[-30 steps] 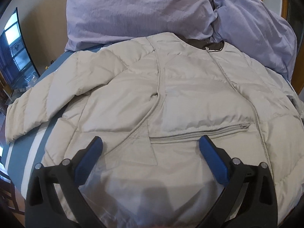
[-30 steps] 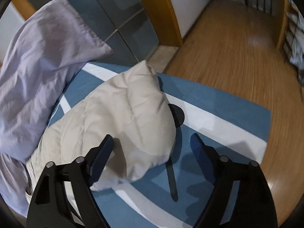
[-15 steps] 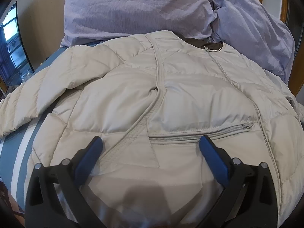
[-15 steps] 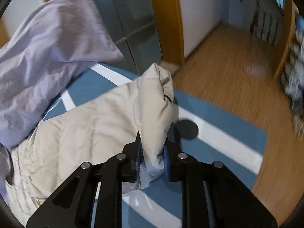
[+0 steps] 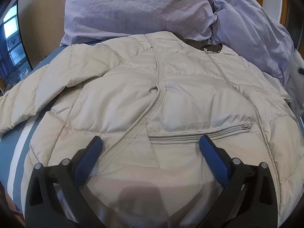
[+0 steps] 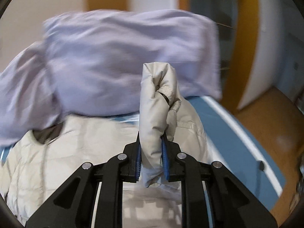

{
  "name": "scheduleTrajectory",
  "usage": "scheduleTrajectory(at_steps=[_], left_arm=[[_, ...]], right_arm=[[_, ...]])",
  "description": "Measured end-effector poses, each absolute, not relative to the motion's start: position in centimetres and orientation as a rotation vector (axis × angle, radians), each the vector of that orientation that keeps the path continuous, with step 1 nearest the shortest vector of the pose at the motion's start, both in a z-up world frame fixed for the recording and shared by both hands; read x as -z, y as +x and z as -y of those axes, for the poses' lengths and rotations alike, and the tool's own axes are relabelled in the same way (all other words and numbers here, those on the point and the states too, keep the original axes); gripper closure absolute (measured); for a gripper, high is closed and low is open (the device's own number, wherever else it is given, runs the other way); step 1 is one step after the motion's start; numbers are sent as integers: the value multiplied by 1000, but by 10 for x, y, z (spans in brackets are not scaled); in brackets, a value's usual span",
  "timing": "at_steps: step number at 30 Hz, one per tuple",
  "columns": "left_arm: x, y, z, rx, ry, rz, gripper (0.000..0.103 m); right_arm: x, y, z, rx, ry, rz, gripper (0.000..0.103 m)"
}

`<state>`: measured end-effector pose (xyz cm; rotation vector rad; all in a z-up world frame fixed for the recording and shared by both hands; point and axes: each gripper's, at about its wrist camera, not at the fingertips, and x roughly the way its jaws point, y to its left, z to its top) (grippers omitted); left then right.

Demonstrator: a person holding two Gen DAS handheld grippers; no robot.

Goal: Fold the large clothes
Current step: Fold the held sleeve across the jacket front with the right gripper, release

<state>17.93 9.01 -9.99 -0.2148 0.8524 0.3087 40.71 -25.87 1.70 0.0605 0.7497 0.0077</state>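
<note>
My right gripper [image 6: 151, 158] clamped on jacket [image 5: 171, 98] sleeve [image 6: 157, 102], left gripper [image 5: 151, 145] fingers apart; lay sleeve flat across chest.

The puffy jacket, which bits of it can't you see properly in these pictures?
- Left wrist view: the jacket hem is hidden behind the open left gripper and cut by the bottom edge.
- Left wrist view: its left sleeve end runs off the picture's edge.
- Right wrist view: motion blur smears the collar; the right gripper covers part of the clamped sleeve.

no readable text, labels, brands or numbers anywhere
</note>
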Motion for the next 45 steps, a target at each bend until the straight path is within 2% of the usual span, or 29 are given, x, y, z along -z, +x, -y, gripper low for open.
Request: scheduleTrajectory(at_steps=[16,24,27,29,33,37,41,45], left_arm=[[100,179,-91,-302,-234,-849,2],[99,179,-92,-298,-241,-847,2],[99,179,-92,-297,-242,-847,2],[99,179,-92,-296,-244,-846,2],[99,179,-92,-296,-245,-846,2],[100,179,-91,-295,-246,-846,2],[99,178,-91,-294,-248,-844,2],[97,176,-95,-272,-284,-829,2]], right_arm=[[31,378,60,-442,7,-955,85],[53,368,32,-473,-99,-1028,81],[47,366,31,-506,-88,-1044,70],[32,365,38,-530,-42,-1013,58],[13,369,54,-469,-23,-919,53],[24,378,63,-349,-100,-906,49],[50,378,51,-374,-145,-978,32],[66,372,33,-357,-225,-997,27]])
